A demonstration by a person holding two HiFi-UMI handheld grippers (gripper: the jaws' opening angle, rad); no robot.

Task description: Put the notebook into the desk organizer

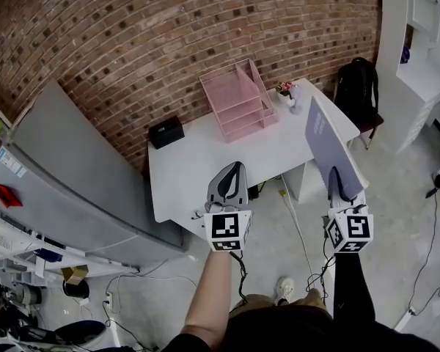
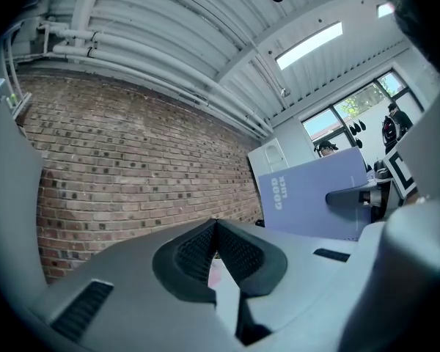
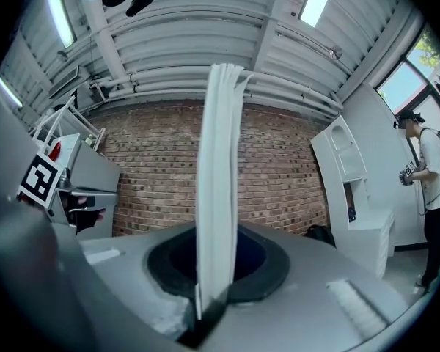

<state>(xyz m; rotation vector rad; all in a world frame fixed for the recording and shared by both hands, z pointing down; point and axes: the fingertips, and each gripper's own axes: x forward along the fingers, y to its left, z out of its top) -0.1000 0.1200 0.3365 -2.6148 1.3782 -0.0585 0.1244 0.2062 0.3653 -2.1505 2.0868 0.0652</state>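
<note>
The pink desk organizer (image 1: 238, 101), with stacked trays, stands at the back of the white desk (image 1: 205, 174) against the brick wall. My right gripper (image 1: 336, 176) is shut on a lavender notebook (image 1: 324, 139), held upright on edge above the desk's right end. In the right gripper view the notebook (image 3: 218, 182) shows edge-on, clamped between the jaws. The left gripper view catches its cover (image 2: 315, 196), printed "GOOD LUCK". My left gripper (image 1: 229, 176) hovers over the desk's front edge, shut with nothing in it; its fingertips (image 2: 215, 226) meet.
A black box (image 1: 166, 132) sits at the desk's back left, a small flower vase (image 1: 290, 95) at its back right. A black backpack (image 1: 356, 86) and white shelving (image 1: 418, 42) stand to the right, a grey cabinet (image 1: 66, 174) to the left. A person (image 3: 433, 182) stands by the shelving.
</note>
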